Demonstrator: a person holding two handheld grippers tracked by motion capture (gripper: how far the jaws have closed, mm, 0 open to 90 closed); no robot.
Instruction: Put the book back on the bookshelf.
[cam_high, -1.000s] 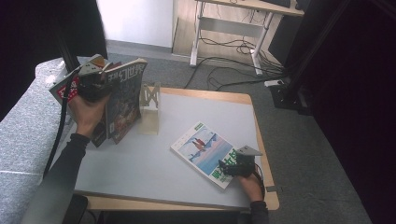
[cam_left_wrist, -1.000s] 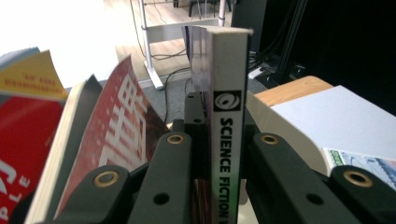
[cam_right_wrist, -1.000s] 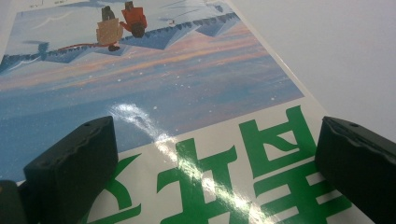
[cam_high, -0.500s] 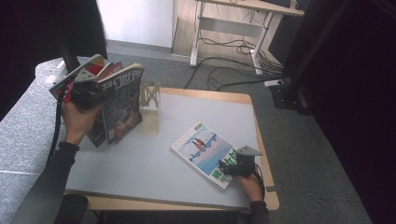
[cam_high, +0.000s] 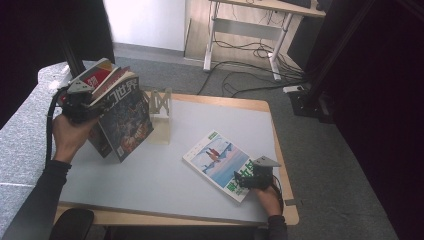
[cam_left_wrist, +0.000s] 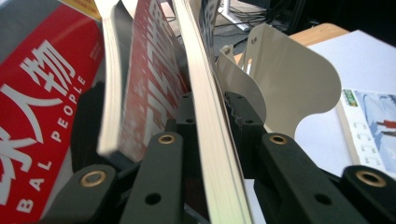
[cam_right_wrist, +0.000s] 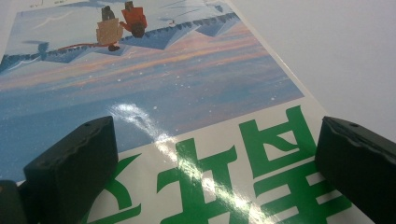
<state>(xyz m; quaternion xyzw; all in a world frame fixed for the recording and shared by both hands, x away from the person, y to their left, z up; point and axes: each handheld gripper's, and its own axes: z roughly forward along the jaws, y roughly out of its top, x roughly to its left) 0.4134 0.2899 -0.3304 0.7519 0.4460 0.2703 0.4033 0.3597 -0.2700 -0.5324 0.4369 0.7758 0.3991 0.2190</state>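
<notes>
The left tongs (cam_high: 80, 102) clamp a dark magazine (cam_high: 125, 117) from a fanned bundle; it has tipped more upright, its bottom edge on the tabletop (cam_high: 150, 175) just left of the bookend (cam_high: 161, 115), probably for shelving. Right of the bookend, the right tongs (cam_high: 250, 179) hover spread over the blue magazine (cam_high: 217, 160).

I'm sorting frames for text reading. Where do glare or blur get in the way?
Right gripper view: a white glare streak crosses the flat magazine over its green characters. Left gripper view: the held magazines sit so close that page edges and red cover blur, as does the beige bookend. High view: evenly lit, dark surroundings.
</notes>
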